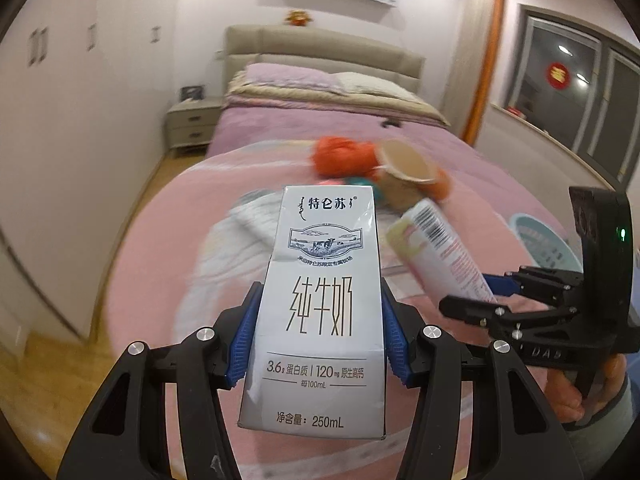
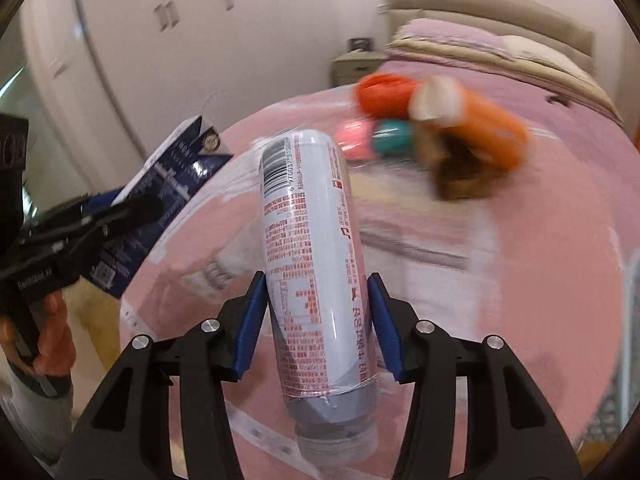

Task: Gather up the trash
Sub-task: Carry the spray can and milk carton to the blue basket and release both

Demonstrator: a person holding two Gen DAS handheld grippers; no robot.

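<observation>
My left gripper (image 1: 318, 334) is shut on a white 250 mL milk carton (image 1: 320, 300) and holds it upright above the pink bed. My right gripper (image 2: 316, 328) is shut on a white plastic bottle (image 2: 312, 264) with red print and a barcode. The bottle also shows in the left wrist view (image 1: 440, 248), tilted, held by the right gripper (image 1: 486, 292). The carton's dark blue side (image 2: 168, 196) shows in the right wrist view, in the left gripper (image 2: 116, 208). A brown paper cup (image 1: 404, 172) lies blurred on the bed beyond.
Orange cloth bundles (image 1: 344, 154), a pink ball (image 2: 354, 138) and a teal ball (image 2: 392, 136) lie on the bed by the cup. A light blue basket (image 1: 544, 244) sits at the bed's right. A nightstand (image 1: 192, 124) and wardrobe doors (image 2: 180, 40) stand at the left.
</observation>
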